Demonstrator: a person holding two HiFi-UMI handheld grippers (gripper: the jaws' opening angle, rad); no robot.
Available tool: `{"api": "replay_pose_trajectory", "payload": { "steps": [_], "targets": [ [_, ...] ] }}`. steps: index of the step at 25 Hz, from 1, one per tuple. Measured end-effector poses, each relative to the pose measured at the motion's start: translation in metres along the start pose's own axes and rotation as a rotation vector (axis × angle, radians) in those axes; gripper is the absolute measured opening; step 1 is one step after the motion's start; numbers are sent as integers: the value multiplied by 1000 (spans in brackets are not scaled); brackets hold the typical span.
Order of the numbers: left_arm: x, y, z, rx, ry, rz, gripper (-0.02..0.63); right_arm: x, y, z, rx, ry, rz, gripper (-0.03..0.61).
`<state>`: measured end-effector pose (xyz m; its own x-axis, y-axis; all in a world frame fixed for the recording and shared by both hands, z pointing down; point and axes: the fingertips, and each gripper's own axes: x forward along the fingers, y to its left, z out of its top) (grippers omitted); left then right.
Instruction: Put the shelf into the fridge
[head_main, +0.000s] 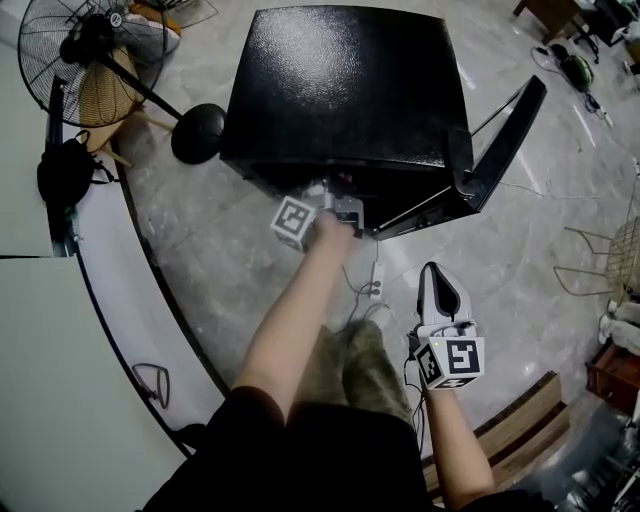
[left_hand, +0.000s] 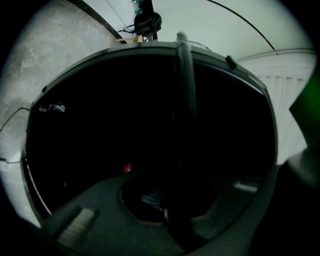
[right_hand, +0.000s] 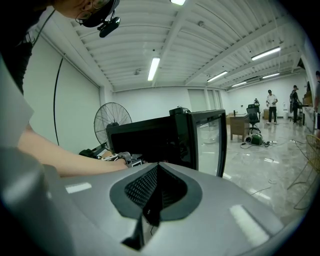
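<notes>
A black mini fridge (head_main: 340, 90) stands on the floor with its door (head_main: 500, 150) swung open to the right. My left gripper (head_main: 335, 212) reaches level into the fridge's open front. In the left gripper view the inside is very dark, and a thin grey shelf (left_hand: 184, 75) shows edge-on, running from the fridge's rim down into my left gripper (left_hand: 170, 212), whose jaws are shut on it. My right gripper (head_main: 443, 300) hangs back to the right of the fridge, short of the door. That right gripper (right_hand: 154, 195) is shut with nothing in it.
A standing fan (head_main: 90, 50) with a round base (head_main: 198, 132) stands left of the fridge, beside a black bag (head_main: 65, 170). A power strip (head_main: 376, 285) and cables lie on the floor in front. A wooden bench (head_main: 520, 430) is at lower right. People (right_hand: 272, 105) stand far off.
</notes>
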<state>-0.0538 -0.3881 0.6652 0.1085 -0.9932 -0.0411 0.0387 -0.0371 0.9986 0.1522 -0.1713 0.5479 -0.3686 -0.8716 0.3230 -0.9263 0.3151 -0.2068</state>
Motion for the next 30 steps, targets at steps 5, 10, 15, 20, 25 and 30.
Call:
{"api": "replay_pose_trajectory", "payload": {
  "steps": [5,10,15,20,25,30],
  "targets": [
    [11,-3,1,13,-1,-21,21,0,-3,-3,-6,10,1,0],
    [22,-4,-2,6,7,-11,20,-2,-1,-5,-11,1,24,0],
    [33,-9,-1,8,20,-13,20,-2,-3,-11,-36,37,18,0],
    [41,-8,-1,26,23,0,18,1,-7,-12,-40,38,21,0],
    [42,-9,0,48,25,1,18,3,-5,-11,-51,45,26,0],
    [40,-13,1,-8,26,-75,80,1,-1,-8,-44,33,38,0]
  ]
}}
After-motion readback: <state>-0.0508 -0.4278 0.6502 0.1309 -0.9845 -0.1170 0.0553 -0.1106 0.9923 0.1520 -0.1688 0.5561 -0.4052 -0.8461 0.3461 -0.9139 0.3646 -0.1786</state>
